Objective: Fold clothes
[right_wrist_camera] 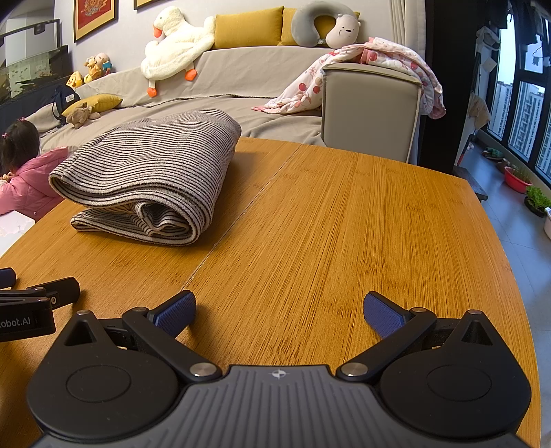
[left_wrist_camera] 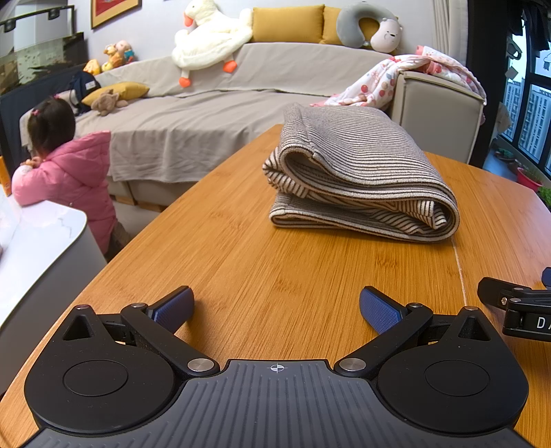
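Left claw [left_wrist_camera: 276, 307] low over the bench [left_wrist_camera: 241, 268], blue pads [left_wrist_camera: 174, 308] spread wide apart, nothing between them, only bare wood grain. Right claw [right_wrist_camera: 279, 312] the same: pads [right_wrist_camera: 384, 315] well apart, holding nothing, bare bench under it. The two claws sit side by side near the front edge; each shows at the rim of the other's view, the right one at the far right of the left wrist view, the left one at the far left of the right wrist view. Ahead of both, well apart from either, a striped sweater [left_wrist_camera: 358, 179] lies folded on the bench in a thick stack, rolled fold facing the claws, layers showing at its near end. From the right wrist view it lies to the left of a seam in the benchtop [right_wrist_camera: 237, 220]. Beyond the bench, a grey-covered sofa [left_wrist_camera: 193, 127] with a white goose toy [left_wrist_camera: 210, 38], yellow cushions [left_wrist_camera: 287, 22], and a flowered blanket [right_wrist_camera: 372, 69] draped over the armrest. At left, a child in a pink coat [left_wrist_camera: 72, 182] leans on a white counter [left_wrist_camera: 38, 241]. Windows on the right [right_wrist_camera: 523, 103].
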A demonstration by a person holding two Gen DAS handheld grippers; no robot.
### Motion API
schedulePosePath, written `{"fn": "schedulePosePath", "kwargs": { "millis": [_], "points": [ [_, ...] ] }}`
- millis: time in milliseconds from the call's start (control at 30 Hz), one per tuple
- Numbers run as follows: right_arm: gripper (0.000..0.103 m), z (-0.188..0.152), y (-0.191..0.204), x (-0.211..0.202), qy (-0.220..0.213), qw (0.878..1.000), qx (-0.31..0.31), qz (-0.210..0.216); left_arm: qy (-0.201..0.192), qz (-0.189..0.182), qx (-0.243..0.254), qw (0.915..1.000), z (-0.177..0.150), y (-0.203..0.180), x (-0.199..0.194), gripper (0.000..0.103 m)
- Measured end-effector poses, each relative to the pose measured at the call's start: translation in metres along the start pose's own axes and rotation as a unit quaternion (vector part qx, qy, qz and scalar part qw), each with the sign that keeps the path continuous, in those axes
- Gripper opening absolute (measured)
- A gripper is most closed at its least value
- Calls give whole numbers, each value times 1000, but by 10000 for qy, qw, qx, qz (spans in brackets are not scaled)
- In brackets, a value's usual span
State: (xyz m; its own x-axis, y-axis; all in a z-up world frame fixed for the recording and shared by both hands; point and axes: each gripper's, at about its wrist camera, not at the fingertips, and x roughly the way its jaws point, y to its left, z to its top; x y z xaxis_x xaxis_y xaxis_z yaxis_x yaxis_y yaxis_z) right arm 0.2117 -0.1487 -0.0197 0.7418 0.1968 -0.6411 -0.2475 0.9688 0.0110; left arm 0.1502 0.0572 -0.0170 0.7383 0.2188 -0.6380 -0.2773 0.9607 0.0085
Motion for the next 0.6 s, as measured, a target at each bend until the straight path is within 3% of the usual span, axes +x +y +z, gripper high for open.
{"fn": "schedulePosePath", "kwargs": {
  "millis": [600],
  "points": [
    [103,2,1,2,2,10000,-15,23,-3,-1,2,10000,0,0,0,103]
  ]
}}
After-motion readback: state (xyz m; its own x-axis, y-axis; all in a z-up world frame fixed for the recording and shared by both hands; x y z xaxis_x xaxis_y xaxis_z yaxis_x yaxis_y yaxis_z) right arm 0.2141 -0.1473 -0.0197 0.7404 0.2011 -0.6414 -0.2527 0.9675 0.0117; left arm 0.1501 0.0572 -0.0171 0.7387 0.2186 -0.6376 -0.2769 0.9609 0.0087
